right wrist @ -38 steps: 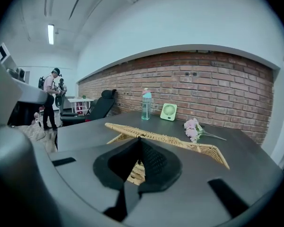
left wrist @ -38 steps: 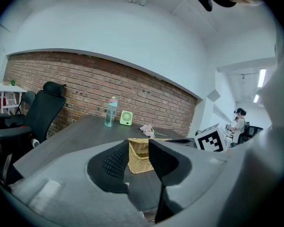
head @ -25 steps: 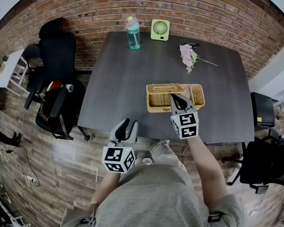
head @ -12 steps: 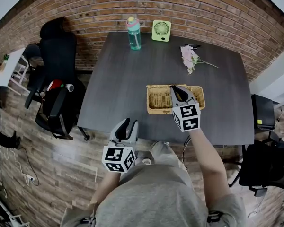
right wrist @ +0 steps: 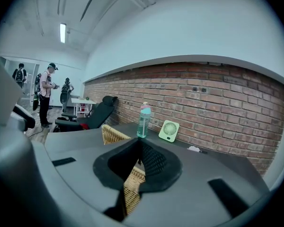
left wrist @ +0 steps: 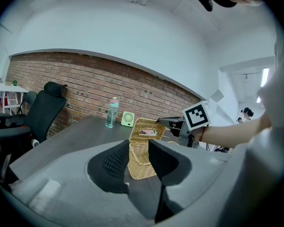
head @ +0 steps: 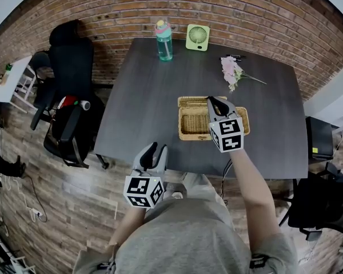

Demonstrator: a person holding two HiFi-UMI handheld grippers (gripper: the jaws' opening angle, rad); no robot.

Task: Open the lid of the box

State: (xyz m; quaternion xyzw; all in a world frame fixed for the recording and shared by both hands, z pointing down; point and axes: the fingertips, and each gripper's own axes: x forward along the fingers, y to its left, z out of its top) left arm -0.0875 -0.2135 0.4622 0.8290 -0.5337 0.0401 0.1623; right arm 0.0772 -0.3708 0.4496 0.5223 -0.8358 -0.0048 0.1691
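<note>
Nearest the person's lap, off the tabletop's near edge, the left gripper (head: 154, 153) hangs with its jaws apart and nothing between them (the box shows only far beyond the gap). Past that edge, on the dark grey rectangular tabletop (head: 143, 96), sits the rectangular woven wicker box (head: 193, 123), right of centre and towards the near side. Over the box's middle, the right gripper (head: 215, 103) has its jaws closed on the free edge of the flat woven wicker lid (left wrist: 154, 126). The lid stands raised off the box and steeply tilted, so the head view looks down onto the box's woven floor. Farther back, a spray of pale pink flowers (head: 233, 71) lies on the right of the tabletop. At the far edge stand a teal translucent plastic bottle with a pink cap (head: 164, 40) and, near it to the right, a small light green square desk fan (head: 198, 37). Behind them runs a red brick wall (head: 228, 4), and a black office chair (head: 68, 67) stands left of the tabletop.
</note>
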